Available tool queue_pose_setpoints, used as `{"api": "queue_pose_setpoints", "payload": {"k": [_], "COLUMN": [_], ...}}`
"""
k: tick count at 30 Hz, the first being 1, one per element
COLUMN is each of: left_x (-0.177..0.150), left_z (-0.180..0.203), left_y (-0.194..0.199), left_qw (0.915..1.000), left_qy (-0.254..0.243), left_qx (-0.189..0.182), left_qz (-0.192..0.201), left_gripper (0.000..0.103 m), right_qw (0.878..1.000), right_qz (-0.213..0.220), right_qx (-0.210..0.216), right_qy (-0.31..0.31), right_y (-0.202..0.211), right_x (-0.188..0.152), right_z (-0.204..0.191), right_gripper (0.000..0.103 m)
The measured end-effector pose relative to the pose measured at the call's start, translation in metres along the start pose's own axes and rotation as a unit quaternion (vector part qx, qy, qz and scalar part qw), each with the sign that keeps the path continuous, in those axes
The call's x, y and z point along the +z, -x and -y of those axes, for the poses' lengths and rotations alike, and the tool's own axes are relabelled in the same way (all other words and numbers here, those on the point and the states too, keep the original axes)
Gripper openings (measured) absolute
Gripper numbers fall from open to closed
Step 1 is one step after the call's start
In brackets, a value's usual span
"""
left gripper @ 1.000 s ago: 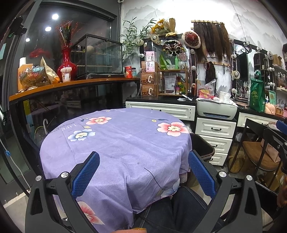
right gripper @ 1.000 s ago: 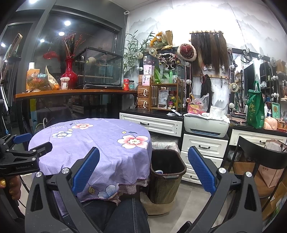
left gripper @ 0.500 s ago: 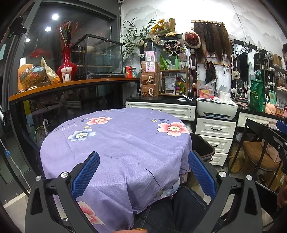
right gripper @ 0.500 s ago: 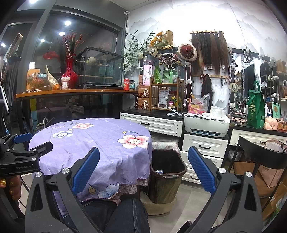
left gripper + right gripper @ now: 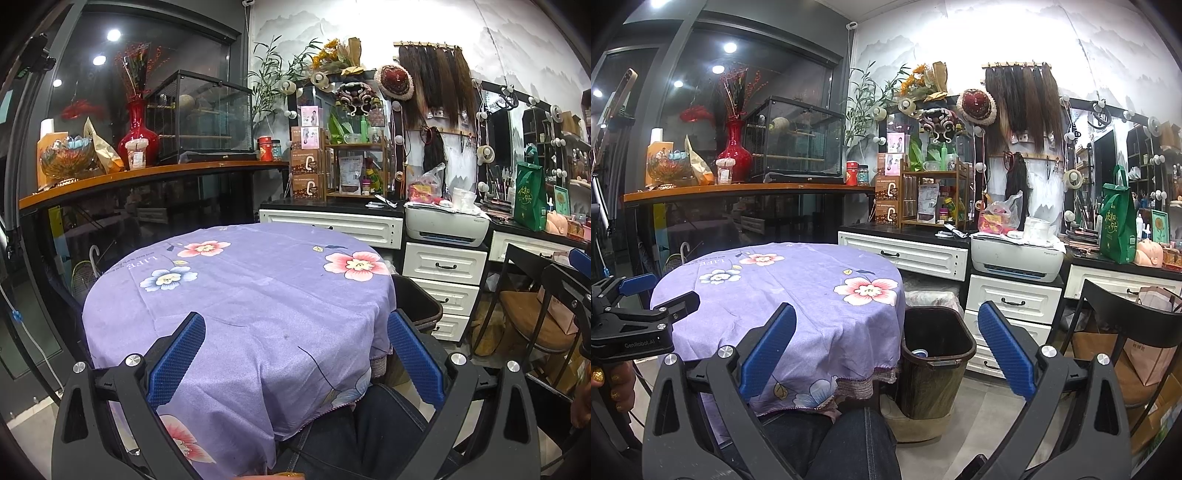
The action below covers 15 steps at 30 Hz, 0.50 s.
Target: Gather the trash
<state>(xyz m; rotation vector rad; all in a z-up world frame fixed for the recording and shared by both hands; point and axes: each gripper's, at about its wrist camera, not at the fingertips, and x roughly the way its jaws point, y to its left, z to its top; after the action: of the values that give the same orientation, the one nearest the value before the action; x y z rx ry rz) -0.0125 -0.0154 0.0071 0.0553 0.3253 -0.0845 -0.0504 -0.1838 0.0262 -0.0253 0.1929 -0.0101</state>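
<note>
A round table under a purple floral cloth (image 5: 251, 295) stands in front of me; it also shows in the right wrist view (image 5: 798, 295). No trash shows on the cloth. A dark brown trash bin (image 5: 936, 354) stands on the floor right of the table, with a small item inside; its rim shows in the left wrist view (image 5: 417, 306). My left gripper (image 5: 295, 354) is open and empty over the table's near edge. My right gripper (image 5: 886, 350) is open and empty, held near the table's right side, in front of the bin. The left gripper also shows at the left of the right wrist view (image 5: 639, 314).
White drawers (image 5: 1012, 306) with a printer (image 5: 1015, 254) stand behind the bin. A black chair (image 5: 1126, 325) with paper bags is at the right. A wooden counter (image 5: 147, 177) with a red vase (image 5: 138, 133) and a glass case runs behind the table. My knee (image 5: 849, 443) is below.
</note>
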Motion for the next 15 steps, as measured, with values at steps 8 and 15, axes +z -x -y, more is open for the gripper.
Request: {"api": "queue_pose_setpoints", "payload": {"k": [8,15], "left_x": [-0.0001,-0.0001], "left_z": [0.0009,0.0013], "left_y": [0.0007,0.0006], "left_qw": [1.0,1.0], "left_qy": [0.0,0.0], "left_qx": [0.001,0.001], "left_qz": [0.001,0.0], "left_gripper": [0.098,0.098], "right_qw": [1.0,1.0], "right_qz": [0.0,-0.001], "right_qx": [0.0,0.0], "right_qy": [0.0,-0.001], "right_y": [-0.0004,-0.0006], "right_x": [-0.0001,-0.0001], "right_z": [0.0002,-0.0004], "right_gripper": [0.097,0.097]}}
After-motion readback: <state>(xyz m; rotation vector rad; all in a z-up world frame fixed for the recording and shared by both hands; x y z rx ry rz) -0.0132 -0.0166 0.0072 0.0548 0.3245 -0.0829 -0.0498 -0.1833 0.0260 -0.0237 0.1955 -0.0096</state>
